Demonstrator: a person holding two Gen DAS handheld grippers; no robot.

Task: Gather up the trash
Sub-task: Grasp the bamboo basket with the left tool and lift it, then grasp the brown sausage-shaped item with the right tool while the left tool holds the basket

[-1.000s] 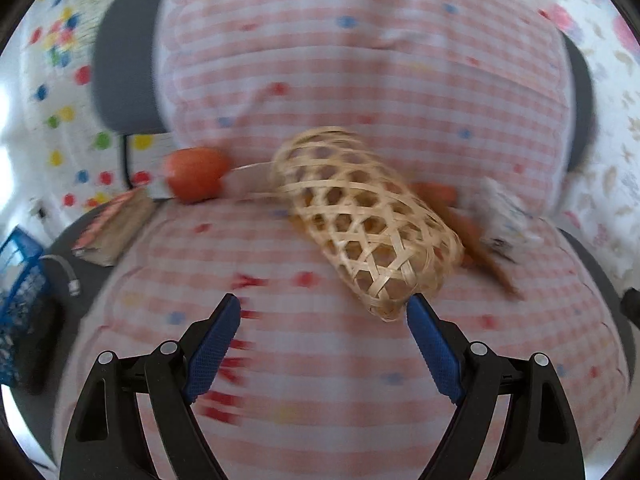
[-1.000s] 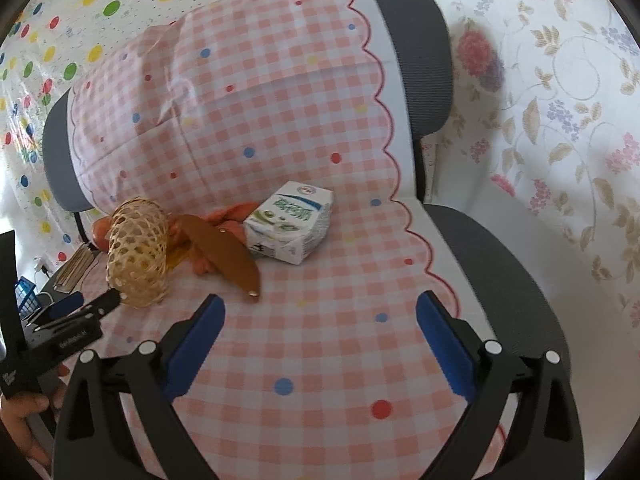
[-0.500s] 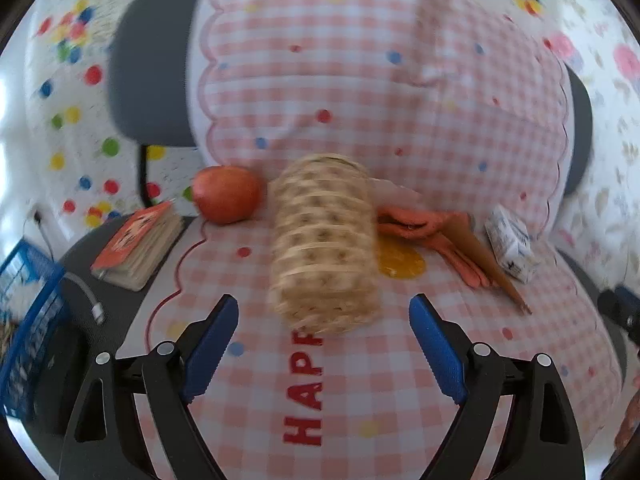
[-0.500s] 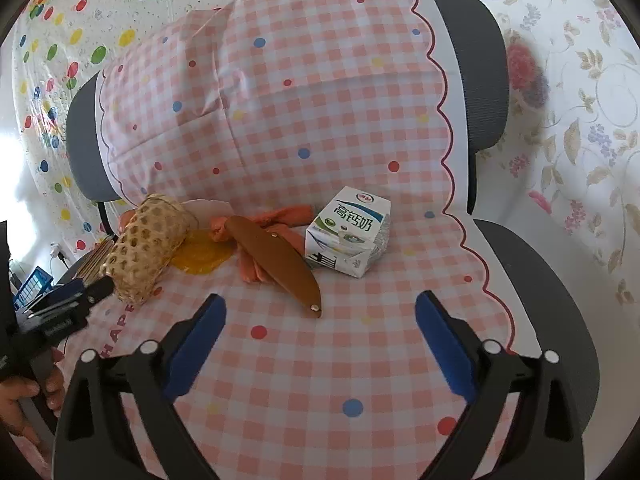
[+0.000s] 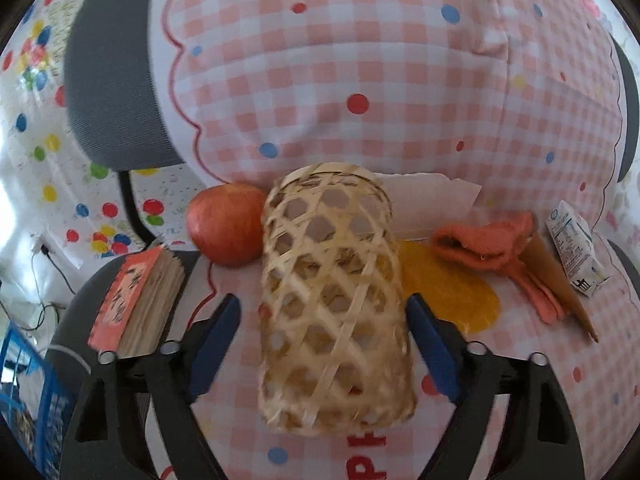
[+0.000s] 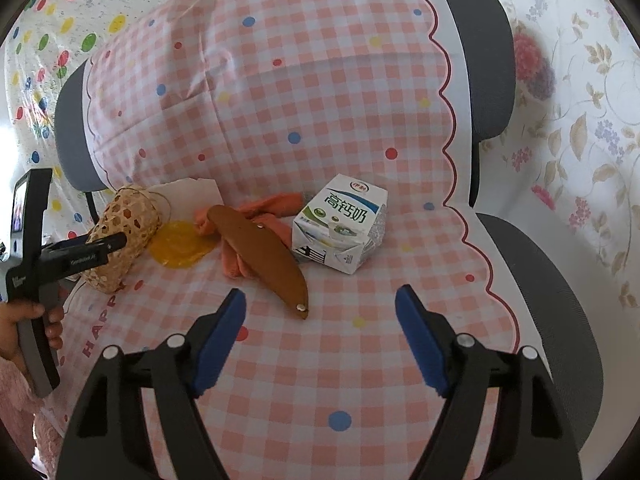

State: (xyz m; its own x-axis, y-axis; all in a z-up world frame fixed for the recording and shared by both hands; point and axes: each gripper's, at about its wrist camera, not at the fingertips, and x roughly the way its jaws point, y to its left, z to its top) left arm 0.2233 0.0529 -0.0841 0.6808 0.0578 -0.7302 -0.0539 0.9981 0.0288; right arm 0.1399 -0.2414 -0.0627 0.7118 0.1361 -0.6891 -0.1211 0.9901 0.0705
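**Straddling the basket on the checked chair**

Lying at the far left of the left wrist view, a book (image 5: pixel 136 300) with an orange cover sat on the grey chair (image 5: pixel 112 80), off the edge of the pink checked cloth (image 5: pixel 320 80). Next came a red apple (image 5: pixel 226 230), touching the woven basket (image 5: pixel 332 308), which lay on its side. The left gripper (image 5: pixel 324 344) had its jaws spread wide, one blue pad on either side of the basket, neither clearly touching it. Behind the basket showed a torn piece of white paper (image 5: pixel 432 200); to its right lay a flat yellow disc (image 5: pixel 452 288), then an orange glove (image 5: pixel 492 248) with a brown sheath (image 5: pixel 556 280) lying across it, and, well to the right, the milk carton (image 5: pixel 572 252).

From the right wrist view, the right gripper (image 6: pixel 320 320) hovered with jaws wide apart and nothing between them, just short of the sheath's tip, the carton (image 6: pixel 340 224) standing beyond and right of it.
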